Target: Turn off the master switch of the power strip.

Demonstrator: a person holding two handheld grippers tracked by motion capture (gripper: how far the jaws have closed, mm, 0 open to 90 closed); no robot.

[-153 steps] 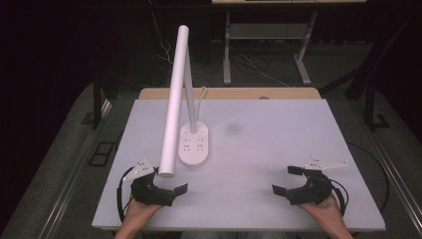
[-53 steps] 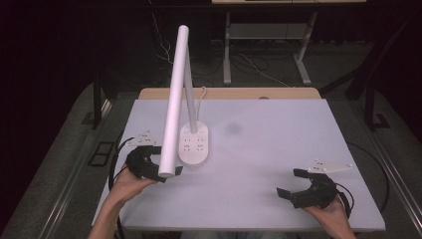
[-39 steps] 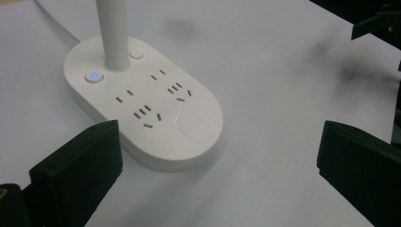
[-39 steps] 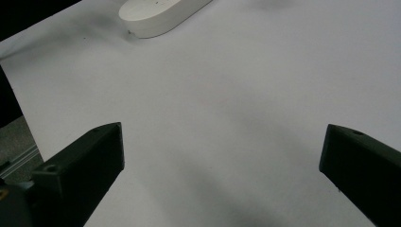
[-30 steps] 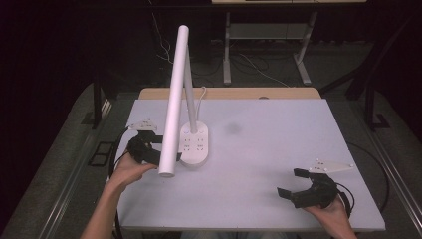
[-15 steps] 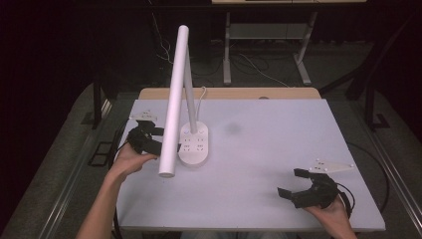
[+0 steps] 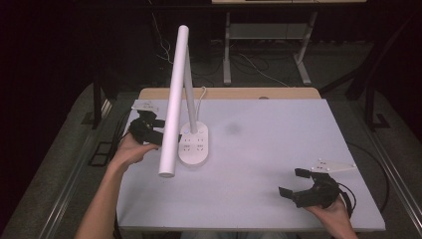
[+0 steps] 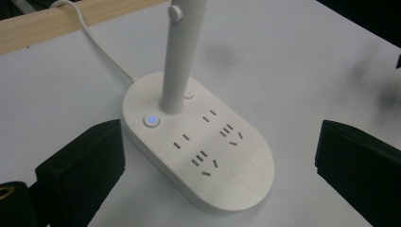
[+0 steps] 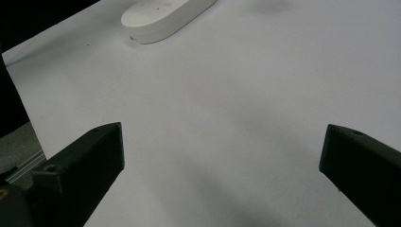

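overhead, the white desk lamp with an oval socket base (image 7: 193, 144) stands on the pale grey table top (image 7: 278, 129), left of centre. the left gripper (image 7: 158, 130) sits just beside the base's left edge, behind the lamp's long tube head (image 7: 173, 104), jaws spread and empty. the right gripper (image 7: 294, 182) rests well apart near the front right corner, jaws wide, holding nothing.

along the left gripper, the base lies between the open jaws, untouched, its small blue-lit button (image 8: 151, 120) glowing beside the upright stem (image 8: 182, 52).

along the right gripper, bare table lies between the parted jaws, the base far off.
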